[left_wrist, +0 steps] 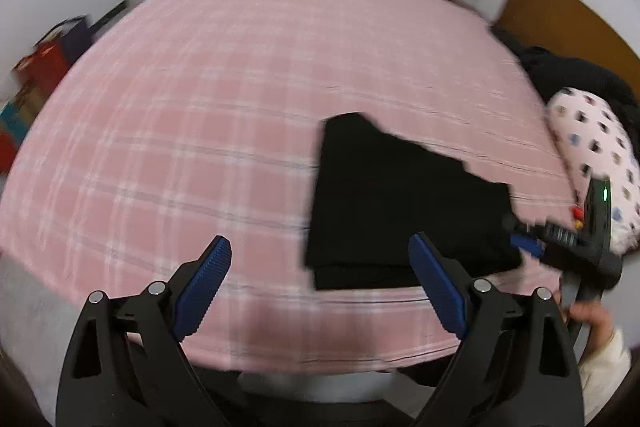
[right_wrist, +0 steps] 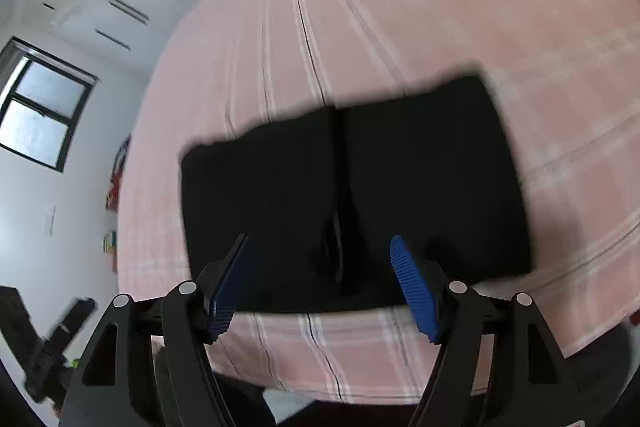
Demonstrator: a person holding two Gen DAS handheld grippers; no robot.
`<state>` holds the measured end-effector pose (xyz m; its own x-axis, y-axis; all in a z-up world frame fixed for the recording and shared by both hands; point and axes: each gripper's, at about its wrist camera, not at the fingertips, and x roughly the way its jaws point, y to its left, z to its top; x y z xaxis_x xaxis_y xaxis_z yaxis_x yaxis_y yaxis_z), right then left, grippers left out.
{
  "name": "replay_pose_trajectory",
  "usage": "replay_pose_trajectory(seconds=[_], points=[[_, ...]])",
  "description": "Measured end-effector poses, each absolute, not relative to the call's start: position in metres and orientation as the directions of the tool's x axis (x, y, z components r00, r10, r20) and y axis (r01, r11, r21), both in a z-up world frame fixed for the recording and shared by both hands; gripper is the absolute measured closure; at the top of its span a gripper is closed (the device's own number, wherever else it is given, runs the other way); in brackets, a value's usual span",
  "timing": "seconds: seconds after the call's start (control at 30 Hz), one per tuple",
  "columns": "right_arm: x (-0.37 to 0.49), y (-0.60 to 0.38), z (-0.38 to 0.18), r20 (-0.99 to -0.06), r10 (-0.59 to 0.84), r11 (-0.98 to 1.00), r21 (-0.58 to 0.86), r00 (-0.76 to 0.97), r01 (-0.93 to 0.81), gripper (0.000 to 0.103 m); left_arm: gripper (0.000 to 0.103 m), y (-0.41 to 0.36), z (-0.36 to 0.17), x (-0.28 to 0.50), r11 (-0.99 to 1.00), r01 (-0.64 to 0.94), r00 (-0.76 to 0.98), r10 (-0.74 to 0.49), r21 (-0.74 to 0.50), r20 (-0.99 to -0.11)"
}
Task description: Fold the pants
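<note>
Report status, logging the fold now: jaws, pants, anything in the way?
Left gripper and right gripper both open, holding nothing. Black pants folded compact on the pink bedsheet. Nothing on the pants.

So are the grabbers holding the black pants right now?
No. Both the left hand-held gripper and right hand-held gripper are open; the pants lie on the bed.

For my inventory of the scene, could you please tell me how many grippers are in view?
2. The left gripper hangs open over the bed's near edge, left of the folded black pants. The right gripper is open over the pants' near edge.
</note>
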<state>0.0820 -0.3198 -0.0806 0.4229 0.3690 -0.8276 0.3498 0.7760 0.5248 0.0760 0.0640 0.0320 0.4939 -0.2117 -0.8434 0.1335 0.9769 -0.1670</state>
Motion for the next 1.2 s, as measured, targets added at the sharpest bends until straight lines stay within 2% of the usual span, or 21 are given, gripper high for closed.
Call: replay_pose_trajectory(seconds=[0.07, 0.17, 0.27, 0.3, 0.33, 0.37, 0.4, 0.5, 0.57, 0.63, 0.67, 0.7, 0.77, 0.83, 0.93, 1.0, 1.03, 1.07, 1.1, 1.2], points=[[0.088, -0.315, -0.102, -0.818, 0.414, 0.746, 0.557, 0.4, 0.366, 0.032, 0.015, 0.081, 0.032, 0.074, 0.985, 0.091, 0.504, -0.174, -0.148, -0.846], [0.093, -0.305, -0.112, -0.85, 0.367, 0.76, 0.508, 0.377, 0.405, 0.031, 0.015, 0.099, 0.033, 0.07, 0.992, 0.04, 0.51, -0.126, -0.122, -0.851], [0.093, -0.3, -0.116, -0.838, 0.361, 0.741, 0.524, 0.409, 0.42, 0.029, 0.014, 0.108, 0.03, 0.067, 0.992, 0.016, 0.509, -0.116, -0.126, -0.853], [0.096, -0.297, -0.123, -0.832, 0.375, 0.746, 0.532, 0.408, 0.4, 0.046, 0.014, 0.109, 0.03, 0.066, 0.992, 0.013, 0.508, -0.114, -0.125, -0.854], [0.101, -0.292, -0.127, -0.84, 0.375, 0.761, 0.521, 0.392, 0.387, 0.058, 0.014, 0.109, 0.029, 0.066, 0.992, 0.012, 0.506, -0.114, -0.126, -0.855], [0.105, -0.287, -0.124, -0.836, 0.39, 0.762, 0.528, 0.386, 0.374, 0.067, 0.014, 0.109, 0.027, 0.065, 0.991, 0.012, 0.502, -0.118, -0.13, -0.857], [0.109, -0.283, -0.12, -0.825, 0.405, 0.752, 0.545, 0.394, 0.37, 0.068, 0.014, 0.108, 0.026, 0.066, 0.991, 0.015, 0.495, -0.126, -0.136, -0.86], [0.125, -0.258, -0.082, -0.784, 0.435, 0.751, 0.588, 0.443, 0.301, 0.07, 0.014, 0.1, 0.025, 0.065, 0.99, 0.036, 0.491, -0.136, -0.137, -0.86], [0.141, -0.232, -0.039, -0.738, 0.464, 0.772, 0.608, 0.49, 0.185, 0.072, 0.014, 0.096, 0.026, 0.063, 0.99, 0.05, 0.491, -0.141, -0.134, -0.86], [0.151, -0.214, 0.006, -0.684, 0.484, 0.786, 0.614, 0.545, 0.073, 0.079, 0.014, 0.093, 0.027, 0.062, 0.99, 0.054, 0.49, -0.141, -0.131, -0.861], [0.153, -0.21, 0.036, -0.64, 0.51, 0.78, 0.625, 0.574, 0.004, 0.086, 0.014, 0.093, 0.029, 0.06, 0.99, 0.053, 0.491, -0.142, -0.133, -0.859], [0.152, -0.21, 0.057, -0.617, 0.52, 0.781, 0.623, 0.591, -0.037, 0.087, 0.014, 0.093, 0.03, 0.059, 0.989, 0.052, 0.495, -0.144, -0.137, -0.857], [0.14, -0.217, 0.096, -0.61, 0.467, 0.835, 0.541, 0.64, -0.094, 0.087, 0.01, 0.093, 0.033, 0.057, 0.989, 0.049, 0.502, -0.146, -0.141, -0.852], [0.125, -0.234, 0.108, -0.63, 0.395, 0.88, 0.467, 0.669, -0.079, 0.087, 0.01, 0.092, 0.033, 0.055, 0.989, 0.05, 0.506, -0.147, -0.141, -0.85], [0.098, -0.28, 0.073, -0.724, 0.25, 0.926, 0.372, 0.643, 0.06, 0.087, 0.01, 0.087, 0.029, 0.056, 0.989, 0.055, 0.492, -0.149, -0.14, -0.858], [0.079, -0.324, 0.011, -0.783, 0.224, 0.885, 0.412, 0.58, 0.215, 0.084, 0.01, 0.08, 0.023, 0.058, 0.987, 0.066, 0.476, -0.158, -0.144, -0.865], [0.077, -0.339, -0.021, -0.821, 0.185, 0.872, 0.39, 0.54, 0.295, 0.084, 0.01, 0.073, 0.02, 0.059, 0.986, 0.076, 0.463, -0.167, -0.148, -0.871], [0.068, -0.355, -0.055, -0.887, 0.102, 0.858, 0.307, 0.45, 0.412, 0.084, 0.01, 0.07, 0.018, 0.06, 0.985, 0.081, 0.454, -0.171, -0.15, -0.874], [0.061, -0.363, -0.071, -0.915, 0.065, 0.835, 0.269, 0.398, 0.48, 0.084, 0.01, 0.062, 0.017, 0.06, 0.984, 0.092, 0.442, -0.178, -0.153, -0.879], [0.032, -0.376, -0.069, -0.829, 0.15, 0.732, 0.459, 0.539, 0.503, 0.083, 0.01, 0.045, 0.022, 0.058, 0.983, 0.124, 0.451, -0.179, -0.138, -0.874]])
